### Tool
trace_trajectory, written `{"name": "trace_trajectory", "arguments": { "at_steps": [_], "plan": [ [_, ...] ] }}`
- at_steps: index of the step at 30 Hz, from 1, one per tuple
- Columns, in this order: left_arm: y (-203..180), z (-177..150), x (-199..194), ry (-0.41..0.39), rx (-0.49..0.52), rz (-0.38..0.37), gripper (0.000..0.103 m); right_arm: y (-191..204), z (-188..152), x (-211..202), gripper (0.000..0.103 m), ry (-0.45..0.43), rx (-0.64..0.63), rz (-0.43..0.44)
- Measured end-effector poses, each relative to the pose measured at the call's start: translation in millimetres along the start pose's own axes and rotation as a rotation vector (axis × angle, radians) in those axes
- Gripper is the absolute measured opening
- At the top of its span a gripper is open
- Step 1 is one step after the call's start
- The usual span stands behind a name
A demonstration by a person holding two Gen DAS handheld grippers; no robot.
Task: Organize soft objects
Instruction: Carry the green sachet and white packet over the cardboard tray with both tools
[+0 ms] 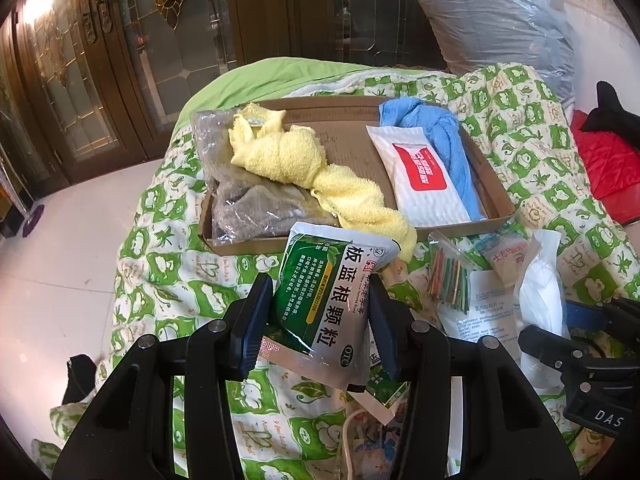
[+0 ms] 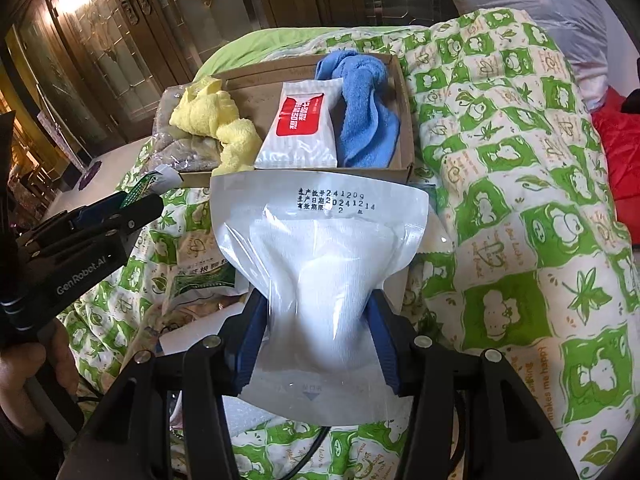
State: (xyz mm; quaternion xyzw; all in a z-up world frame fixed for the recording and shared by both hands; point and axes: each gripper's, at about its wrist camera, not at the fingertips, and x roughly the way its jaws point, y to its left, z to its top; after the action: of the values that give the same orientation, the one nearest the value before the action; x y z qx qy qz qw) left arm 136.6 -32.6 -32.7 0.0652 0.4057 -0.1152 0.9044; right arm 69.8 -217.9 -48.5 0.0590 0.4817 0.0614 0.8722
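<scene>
Green sachet (image 1: 320, 300): your left gripper (image 1: 316, 328) has its fingers clamped on the sides of this green and silver packet, which is lifted above the quilt just short of the box's near edge.
Gauze pack (image 2: 320, 272): your right gripper (image 2: 318, 332) has its fingers clamped on the waist of this clear pouch of white gauze; the pouch pinches in where the blue pads press, and its printed top edge points toward the box.
Cardboard box (image 1: 496, 188): a shallow tray lying on the quilt beyond both grippers, open side up.
Yellow towel (image 1: 296, 160): twisted, lying from the box's far left part diagonally over its near edge, with the tail end hanging out onto the quilt.
Grey bagged cloth (image 1: 248, 204): in the box's left end, partly under the yellow towel.
Wipes pack (image 1: 420, 172): white with a red label, flat in the right half of the box.
Blue towel (image 1: 440, 132): bunched along the box's right wall, partly under the wipes pack.
Bag of coloured sticks (image 1: 448, 276): on the quilt just outside the box's near right corner.
Quilt (image 2: 520, 200): green and white patterned, covering the bed that carries everything.
Your hand (image 2: 24, 364): visible at the left edge of the right view, gripping the left tool's handle.
</scene>
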Motion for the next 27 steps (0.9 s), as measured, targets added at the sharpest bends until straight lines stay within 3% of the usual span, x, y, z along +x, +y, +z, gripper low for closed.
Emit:
{"name": "trace_trajectory", "arguments": {
  "at_steps": [6,12,19,27],
  "plan": [
    [4,3,1,0.005,-0.017,-0.015,0.047,3,11,-4,0.051,0.034,-0.009,0.03],
    [21,24,10,0.014,-0.092,-0.069,0.047,12,29,-1,0.051,0.101,-0.096,0.029],
    [19,58,33,0.018,-0.077,-0.085,0.047,13,54,6,0.051,0.112,-0.119,0.016],
    [18,71,67,0.068,-0.062,-0.099,0.047,13,82,24,0.051,0.1,-0.135,-0.008]
  ]
}}
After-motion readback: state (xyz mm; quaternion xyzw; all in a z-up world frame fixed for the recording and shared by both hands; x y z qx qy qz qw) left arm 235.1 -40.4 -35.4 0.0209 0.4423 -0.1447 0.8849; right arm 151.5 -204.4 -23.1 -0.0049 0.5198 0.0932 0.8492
